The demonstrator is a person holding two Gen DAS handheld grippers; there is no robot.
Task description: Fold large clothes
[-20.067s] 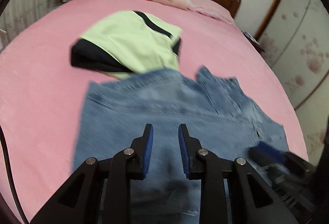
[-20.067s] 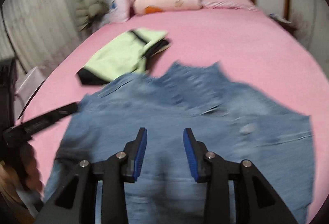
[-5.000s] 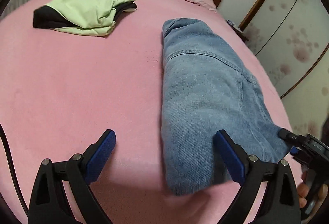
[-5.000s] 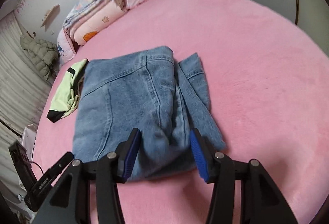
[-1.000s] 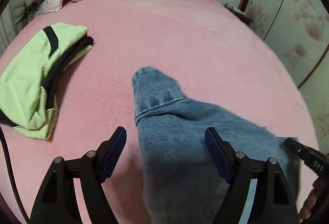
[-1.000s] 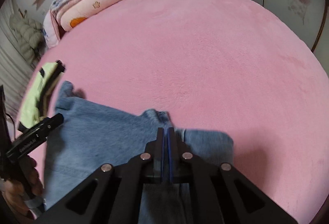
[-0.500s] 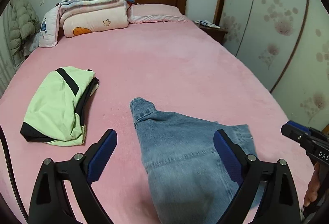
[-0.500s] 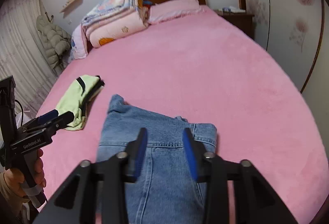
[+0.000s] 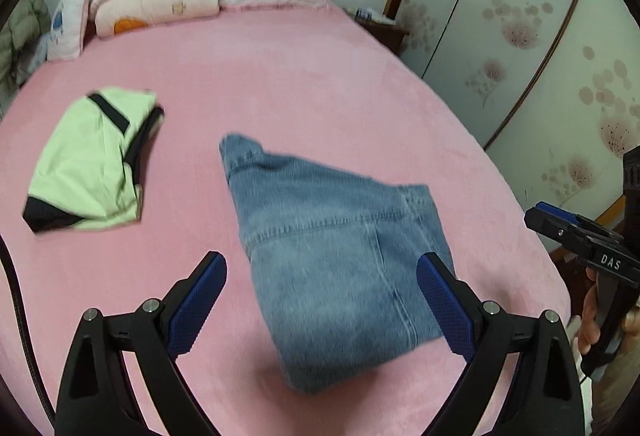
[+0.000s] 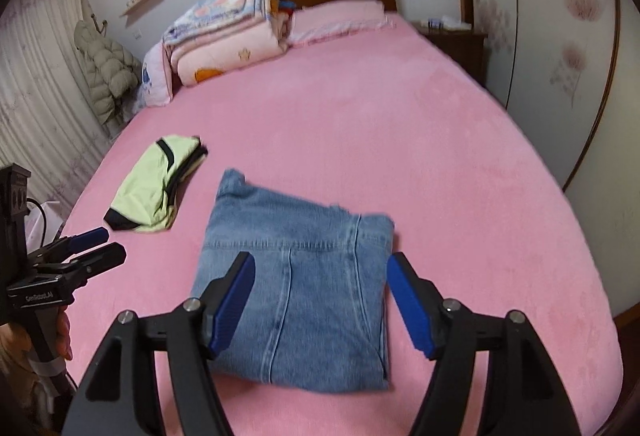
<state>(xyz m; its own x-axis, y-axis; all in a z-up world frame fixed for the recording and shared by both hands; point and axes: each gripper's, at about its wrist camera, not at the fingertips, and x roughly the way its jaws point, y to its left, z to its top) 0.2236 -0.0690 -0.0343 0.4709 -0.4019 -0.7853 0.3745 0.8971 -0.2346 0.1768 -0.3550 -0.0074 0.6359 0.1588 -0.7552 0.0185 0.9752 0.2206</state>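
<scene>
Folded jeans (image 10: pixel 304 288) lie flat on the pink bed (image 10: pixel 400 139), right of a folded green garment (image 10: pixel 154 187). Left gripper (image 9: pixel 320 300) hovers above them, jaws spread wide and empty. Right gripper (image 10: pixel 320 300), jaws just opening, likewise grips nothing, clear of the denim.

Black left gripper (image 9: pixel 322 300), blue ribbed pads (image 9: pixel 198 302), silver screws, white "DAS" lettering
</scene>
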